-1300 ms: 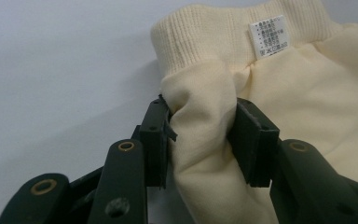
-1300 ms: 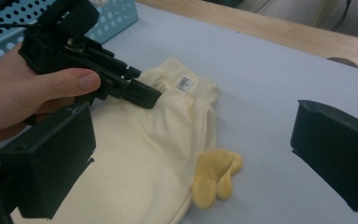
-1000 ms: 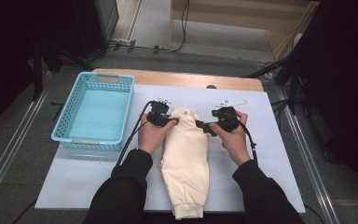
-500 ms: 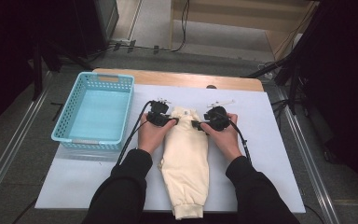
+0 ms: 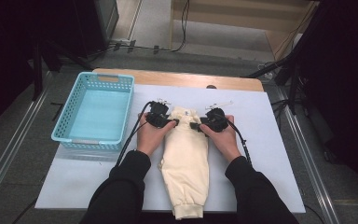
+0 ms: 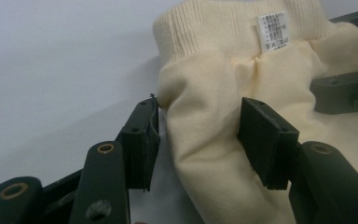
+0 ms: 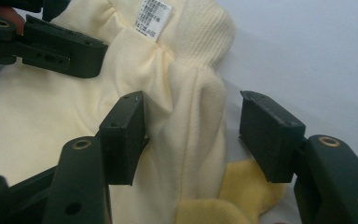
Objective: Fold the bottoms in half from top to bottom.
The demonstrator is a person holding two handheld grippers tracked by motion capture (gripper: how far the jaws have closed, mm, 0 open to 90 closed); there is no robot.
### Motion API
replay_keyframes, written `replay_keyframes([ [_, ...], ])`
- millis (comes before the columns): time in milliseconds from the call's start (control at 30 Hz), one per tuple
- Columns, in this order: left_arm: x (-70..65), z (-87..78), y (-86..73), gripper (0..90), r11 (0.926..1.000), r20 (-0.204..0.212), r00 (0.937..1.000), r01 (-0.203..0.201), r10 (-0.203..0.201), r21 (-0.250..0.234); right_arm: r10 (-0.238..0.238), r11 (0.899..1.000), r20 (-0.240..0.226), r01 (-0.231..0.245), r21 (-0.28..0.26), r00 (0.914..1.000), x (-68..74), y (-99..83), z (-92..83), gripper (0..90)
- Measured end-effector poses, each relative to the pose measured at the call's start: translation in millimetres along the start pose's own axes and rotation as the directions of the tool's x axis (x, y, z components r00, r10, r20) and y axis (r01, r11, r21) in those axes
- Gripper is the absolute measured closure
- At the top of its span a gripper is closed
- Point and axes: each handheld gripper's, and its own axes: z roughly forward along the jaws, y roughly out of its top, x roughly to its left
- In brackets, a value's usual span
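Cream garment flanked at its ribbed waistband end by both grippers

The cream garment [image 5: 185, 163] is laid lengthwise on the white sheet [image 5: 270, 140], its ribbed waistband toward the far edge and its cuff at the near edge. The left gripper [image 5: 171, 122] is set at the garment's left side; its jaws, just opened further, are seen in the left gripper view to bracket a fold of fabric, both pads touching it. The right gripper [image 5: 195, 126] is set opposite; its jaws, just closed further, straddle a fold with one pad clear of it. A blue basket [image 5: 60, 133] stands at the left edge
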Motion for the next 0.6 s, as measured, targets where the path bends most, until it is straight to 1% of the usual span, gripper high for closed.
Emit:
replay_keyframes([
  [67, -0.5, -1.1, -3.1, 53.8, 1.0, 0.013, 0.9999, 0.005, -0.005, -0.006, -0.02, 1.0, -0.013, 0.02, 0.003, 0.9997, 1.8, -0.5, 0.7, 42.1],
  [133, -1.8, -1.2, -5.7, 57.2, 0.9998, 0.019, 0.9998, 0.004, -0.003, -0.017, -0.03, 1.0, -0.01, 0.03, 0.005, 0.9995, 3.7, -1.2, 1.0, 44.9],
  [233, -2.8, -1.5, -6.5, 62.5, 0.9998, 0.033, 0.9994, 0.013, -0.012, -0.012, -0.026, 1.0, -0.013, 0.027, 0.005, 0.9996, 6.2, -1.7, 1.3, 50.1],
  [300, -2.6, -1.8, -6.4, 64.2, 0.9998, 0.037, 0.9991, 0.019, -0.019, -0.007, -0.034, 0.999, -0.012, 0.034, 0.009, 0.9993, 7.5, -1.7, 1.5, 53.2],
  [433, -0.3, -2.2, -6.4, 69.8, 0.9996, 0.056, 0.998, 0.028, -0.028, 0.001, -0.024, 1.0, -0.029, 0.025, 0.014, 0.9993, 7.5, -1.9, 1.5, 62.2],
  [533, 0.4, -2.2, -6.3, 75.8, 0.9997, 0.057, 0.9981, 0.023, -0.023, 0.003, -0.022, 1.0, -0.044, 0.023, 0.019, 0.9988, 6.2, -2.0, 1.2, 70.2],
  [600, 1.1, -2.9, -6.1, 79.1, 0.9999, 0.06, 0.9981, 0.013, -0.014, 0.004, -0.015, 1.0, -0.049, 0.016, 0.022, 0.9987, 6.0, -1.9, 1.0, 73.7],
])
